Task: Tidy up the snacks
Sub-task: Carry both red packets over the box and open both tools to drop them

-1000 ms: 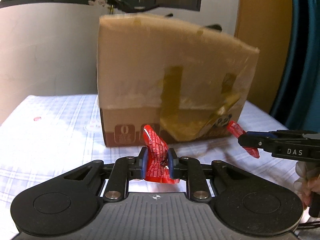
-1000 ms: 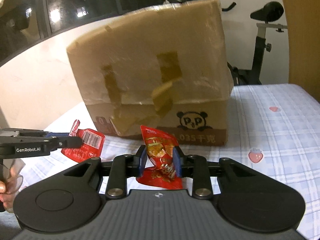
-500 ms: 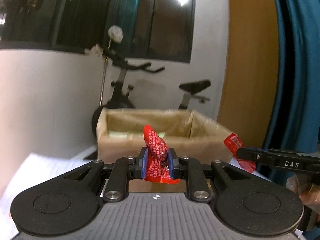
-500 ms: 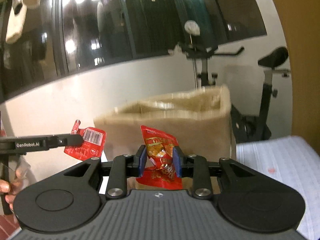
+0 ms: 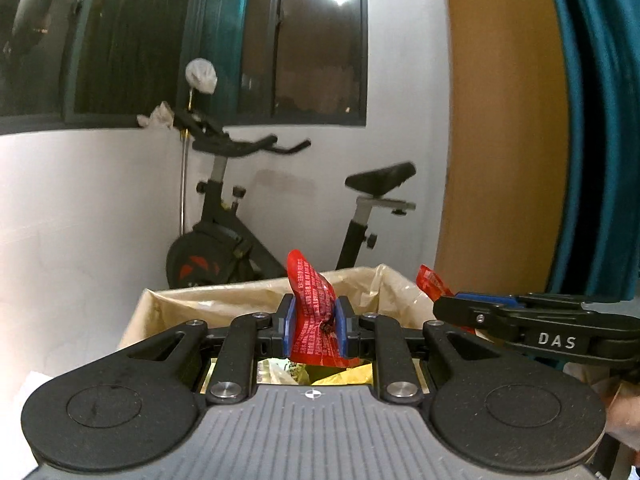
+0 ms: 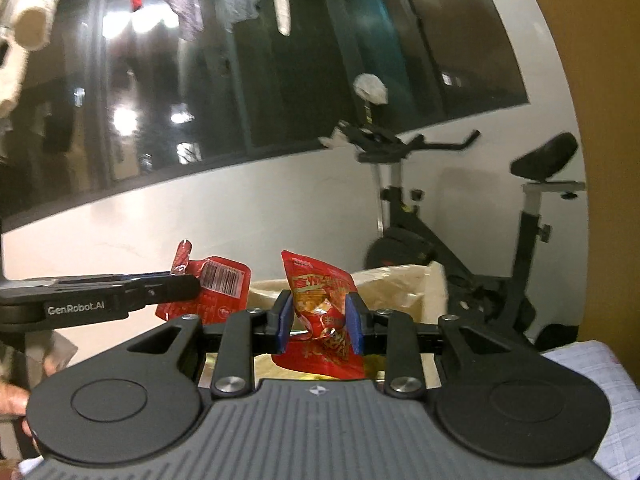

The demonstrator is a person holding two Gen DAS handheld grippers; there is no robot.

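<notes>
Left wrist view: left gripper (image 5: 314, 322) clamped on red snack packet (image 5: 314, 312), right gripper (image 6: 319, 322) likewise on second packet (image 6: 320, 304), above cardboard box (image 5: 256, 300); next, release inside box.

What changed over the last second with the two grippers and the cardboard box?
Both grippers rose from facing the cardboard box's side to above its open top. Unchanged: left gripper clamps its red snack packet, right gripper clamps its red snack packet.
</notes>
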